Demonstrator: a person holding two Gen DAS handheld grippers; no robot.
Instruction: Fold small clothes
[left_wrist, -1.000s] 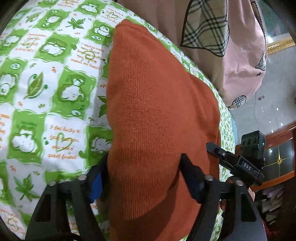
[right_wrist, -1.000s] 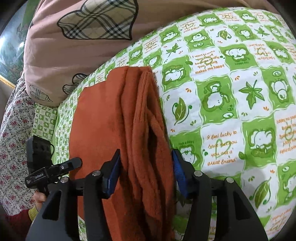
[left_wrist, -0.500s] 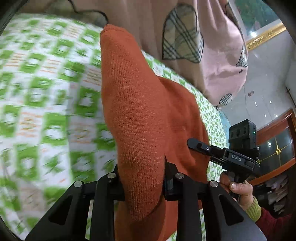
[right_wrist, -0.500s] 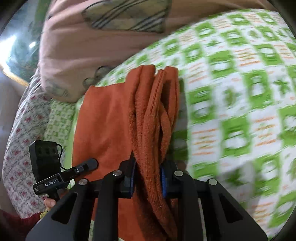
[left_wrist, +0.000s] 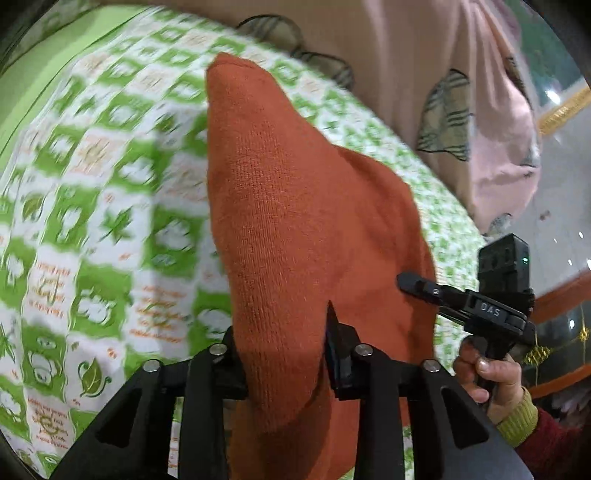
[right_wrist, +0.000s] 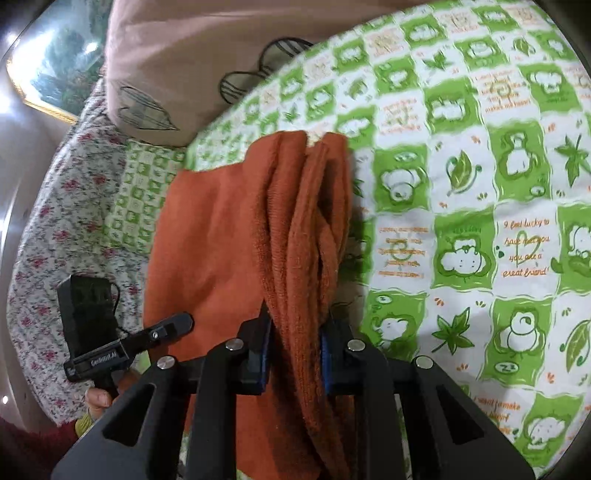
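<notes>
An orange knitted garment (left_wrist: 295, 229) lies on a green-and-white patterned bed sheet (left_wrist: 85, 221). My left gripper (left_wrist: 284, 354) is shut on its near edge, the cloth bunched between the jaws and lifted. In the right wrist view the same garment (right_wrist: 229, 236) shows with a thick bundle of folds at its right side. My right gripper (right_wrist: 295, 343) is shut on that bundle. The right gripper also shows in the left wrist view (left_wrist: 491, 306), and the left gripper in the right wrist view (right_wrist: 110, 343).
A pink pillow with plaid leaf patches (left_wrist: 443, 92) lies at the far edge of the bed; it also shows in the right wrist view (right_wrist: 192, 62). A floral cloth (right_wrist: 62, 206) lies left of the sheet. A framed picture (right_wrist: 48, 66) hangs beyond.
Both grippers were open around the garment's edge one second ago; both have shut on it and lifted it, with the views swinging over the bed.
</notes>
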